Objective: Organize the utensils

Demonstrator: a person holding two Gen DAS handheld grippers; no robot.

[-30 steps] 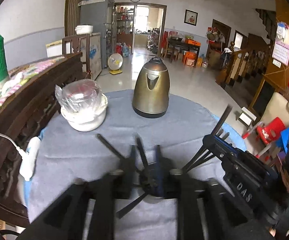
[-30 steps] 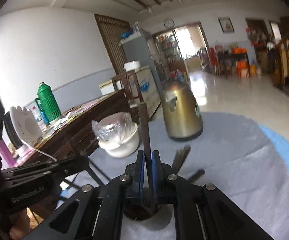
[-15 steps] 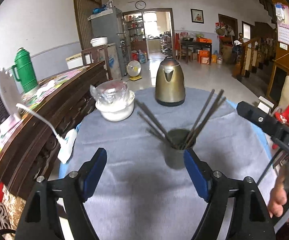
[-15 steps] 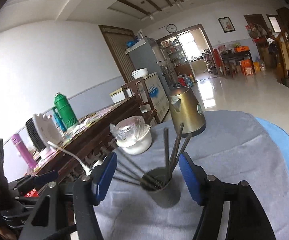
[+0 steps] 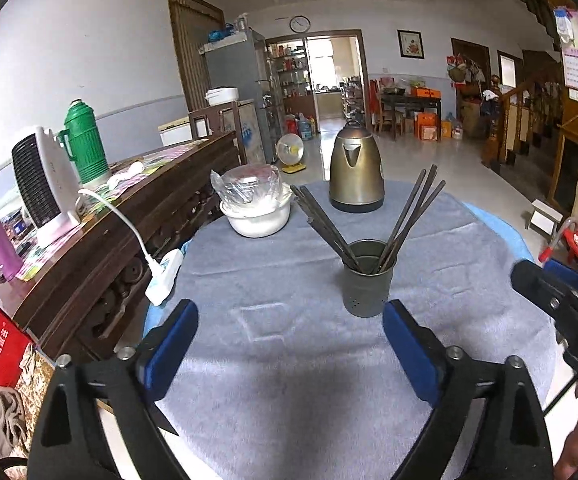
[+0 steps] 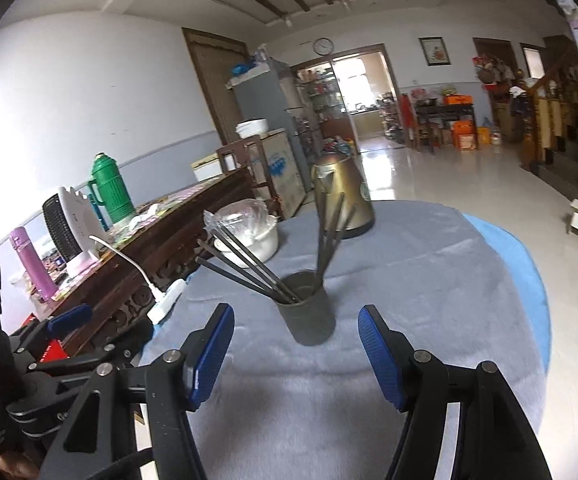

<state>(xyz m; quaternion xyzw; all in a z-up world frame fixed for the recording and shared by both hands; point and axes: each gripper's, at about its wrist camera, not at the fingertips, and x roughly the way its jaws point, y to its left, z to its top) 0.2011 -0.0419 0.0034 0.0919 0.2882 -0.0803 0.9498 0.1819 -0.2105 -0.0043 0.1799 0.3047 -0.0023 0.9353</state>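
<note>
My left tongs [image 5: 289,348] just opened wide, empty. My right tongs [image 6: 295,354] agape, empty. Chopstick cup [image 5: 367,278] upright on grey desk [image 5: 273,360], 12 o'clock; dark chopsticks [image 5: 409,216] fanned inside. Beyond: white bowl [image 5: 257,216] 11 o'clock, kettle [image 5: 356,176] 12.

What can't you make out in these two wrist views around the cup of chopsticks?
- Chopsticks' lower ends: both views, hidden inside the cup.
- Bowl's contents: both views, blurred by the plastic wrap.
- Right tongs: left wrist view, cut off by the right edge.
- Table near edge: both views, hidden behind the tongs.
- Kettle base: right wrist view, partly behind chopsticks.
</note>
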